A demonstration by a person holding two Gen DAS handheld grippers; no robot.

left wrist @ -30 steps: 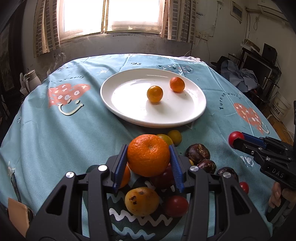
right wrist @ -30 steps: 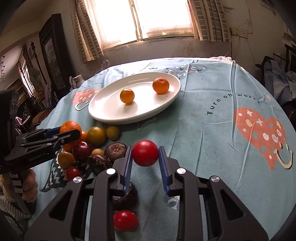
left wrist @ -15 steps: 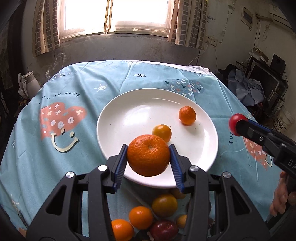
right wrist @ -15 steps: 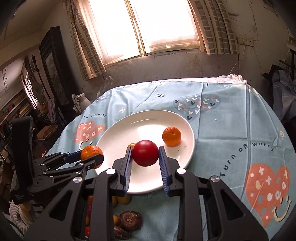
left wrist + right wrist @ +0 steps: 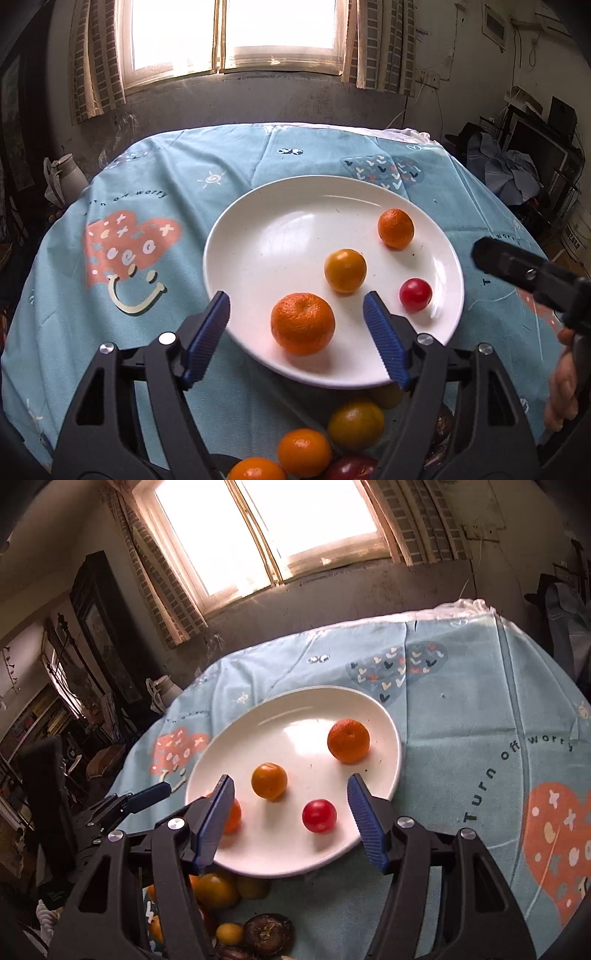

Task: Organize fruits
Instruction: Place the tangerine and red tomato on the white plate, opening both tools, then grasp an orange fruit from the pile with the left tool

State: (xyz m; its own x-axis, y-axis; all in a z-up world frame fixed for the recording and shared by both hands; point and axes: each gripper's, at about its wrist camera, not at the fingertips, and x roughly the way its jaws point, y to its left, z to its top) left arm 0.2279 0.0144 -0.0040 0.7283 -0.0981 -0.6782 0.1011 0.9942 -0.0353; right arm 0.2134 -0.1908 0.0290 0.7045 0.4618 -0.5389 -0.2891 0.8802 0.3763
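A white plate [image 5: 280, 229] [image 5: 295, 716] sits on the blue tablecloth. On it lie a large orange [image 5: 303, 323], partly hidden behind a finger in the right wrist view [image 5: 233, 816], a yellow-orange fruit [image 5: 345, 270] [image 5: 269, 780], a small orange [image 5: 395, 228] [image 5: 348, 740] and a red tomato [image 5: 415, 294] [image 5: 319, 815]. My left gripper [image 5: 297, 338] is open, its fingers either side of the large orange. My right gripper [image 5: 291, 818] is open above the tomato; it also shows in the left wrist view [image 5: 532, 275].
Several loose fruits lie on the cloth at the plate's near edge: oranges [image 5: 304, 452], a yellow-green fruit [image 5: 355, 424] [image 5: 216, 890], dark brown fruits [image 5: 269, 939]. A white kettle [image 5: 64, 177] stands at the table's far left. Furniture and clutter stand to the right.
Both grippers opened over the plate. The left let go of the large orange and the right let go of the red tomato; both fruits now rest on the plate.
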